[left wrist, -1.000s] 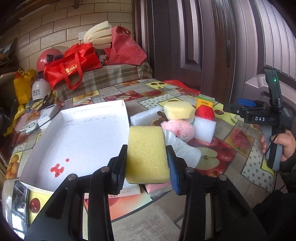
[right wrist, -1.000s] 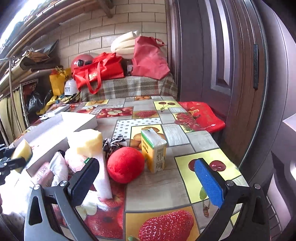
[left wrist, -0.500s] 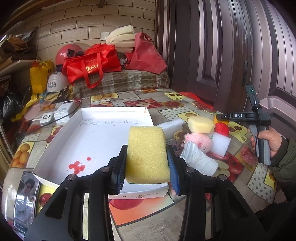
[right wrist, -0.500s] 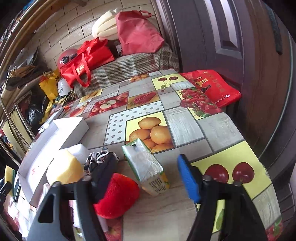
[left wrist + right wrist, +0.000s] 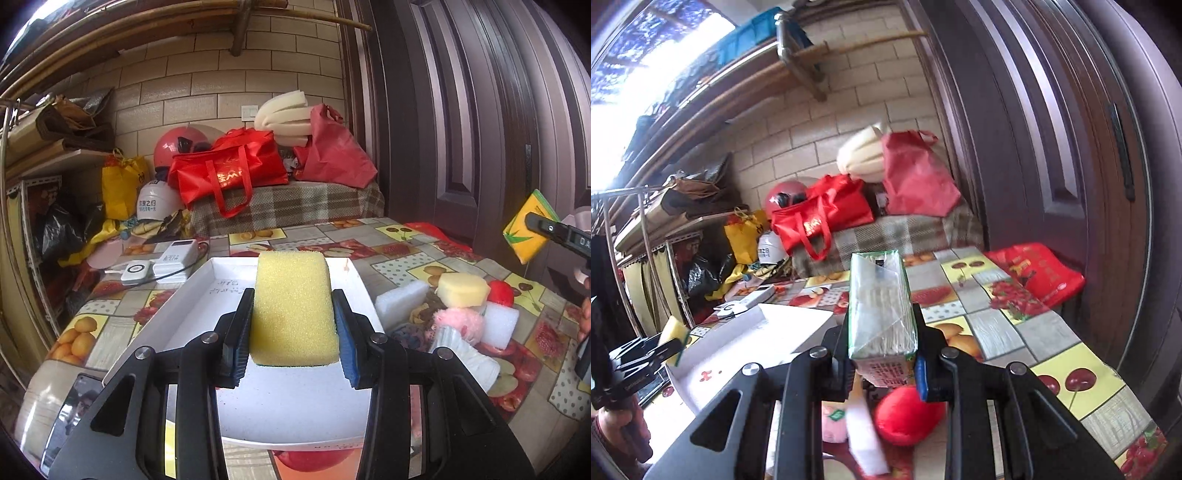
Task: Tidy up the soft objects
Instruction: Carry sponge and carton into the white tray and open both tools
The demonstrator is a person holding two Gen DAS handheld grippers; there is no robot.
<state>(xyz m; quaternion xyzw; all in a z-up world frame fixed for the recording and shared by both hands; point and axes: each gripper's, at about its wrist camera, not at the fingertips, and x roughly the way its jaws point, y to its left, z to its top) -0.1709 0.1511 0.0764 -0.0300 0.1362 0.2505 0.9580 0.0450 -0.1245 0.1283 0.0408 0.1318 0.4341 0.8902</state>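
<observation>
My left gripper [image 5: 291,341] is shut on a yellow sponge [image 5: 293,306] and holds it over the white tray [image 5: 295,402]. My right gripper [image 5: 882,360] is shut on a small green-and-yellow drink carton [image 5: 881,306], lifted above the table; the carton also shows at the right edge of the left wrist view [image 5: 528,236]. A pile of soft things lies right of the tray: a pale yellow sponge [image 5: 461,290], a red plush ball [image 5: 500,293], a pink fluffy toy [image 5: 460,321] and white foam blocks [image 5: 400,302].
The table has a fruit-pattern cloth [image 5: 417,254]. White gadgets [image 5: 162,264] lie at its far left. A red bag [image 5: 1034,273] lies at its far right by the dark door [image 5: 1071,147]. Red bags [image 5: 229,171] sit on a checked bench behind.
My right gripper closed on the drink carton and lifted it off the table. My left gripper stayed shut on the yellow sponge and moved further over the tray.
</observation>
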